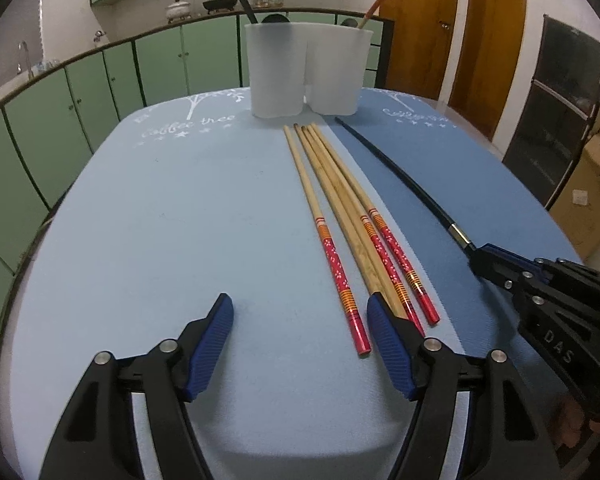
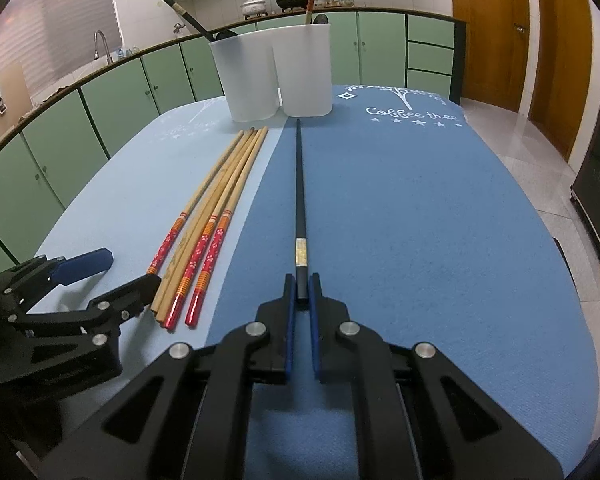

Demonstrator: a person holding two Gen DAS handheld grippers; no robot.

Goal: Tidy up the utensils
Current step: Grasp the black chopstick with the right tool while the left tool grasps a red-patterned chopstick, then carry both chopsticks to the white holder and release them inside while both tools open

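The right gripper [image 2: 302,290] is pinching the black chopstick [image 2: 299,184] by its near end, its long axis running up the frame toward the white holder [image 2: 272,76]; the left gripper [image 1: 300,316] is hovering with spread jaws.

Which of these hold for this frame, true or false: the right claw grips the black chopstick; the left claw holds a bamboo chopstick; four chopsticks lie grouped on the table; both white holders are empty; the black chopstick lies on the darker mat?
1. The right claw is closed on the black chopstick. True.
2. The left claw holds a bamboo chopstick. False: its jaws stand wide open with nothing between them.
3. Four chopsticks lie grouped on the table, three of them red-handled. True.
4. Both white holders are empty. False: a dark utensil stands in one and a red-handled chopstick in the other.
5. The black chopstick lies over the darker blue mat. True.
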